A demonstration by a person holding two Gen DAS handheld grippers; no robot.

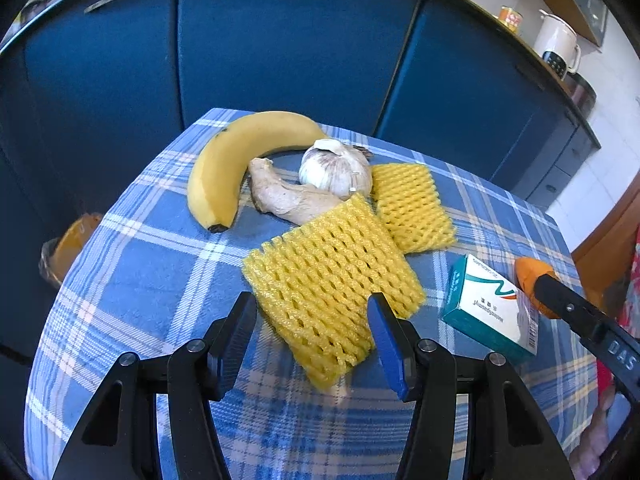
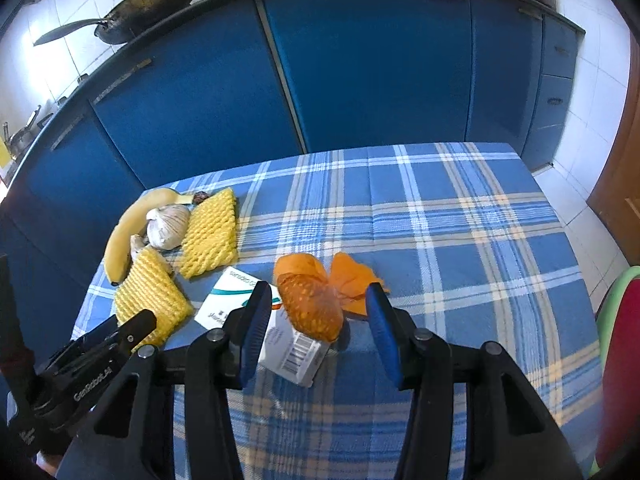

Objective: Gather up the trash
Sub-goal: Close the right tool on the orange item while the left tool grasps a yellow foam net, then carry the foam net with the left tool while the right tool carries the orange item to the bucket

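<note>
A desk (image 2: 460,216) with a blue checked cloth has food and trash on it, and blue cupboards (image 2: 360,64) stand behind. The left gripper (image 1: 312,320) has its jaws wide apart, one on each side of the near corner of a yellow foam net (image 1: 328,284), and it is not squeezing it. This net is soft and bumpy, full of little holes, shaped like a flat pillow. A second yellow foam net (image 1: 412,206) just like it lies behind, with the first one lapping over its corner. Farther back, a banana (image 1: 236,160) curves around a lump of ginger (image 1: 286,196) and a white garlic bulb (image 1: 336,170); the ginger touches the first net and the garlic leans by the second. To the right lies a small box (image 1: 490,308), white on top with green sides and a bar code. The right gripper (image 2: 316,328) also has its jaws wide apart and holds nothing. Between them sits an orange net ball (image 2: 310,304), crumpled with a twisted, floppy tail, resting on the end of the box. Outside the desk edge on the left, lower down, is an orange bin (image 1: 68,248), partly hidden.
</note>
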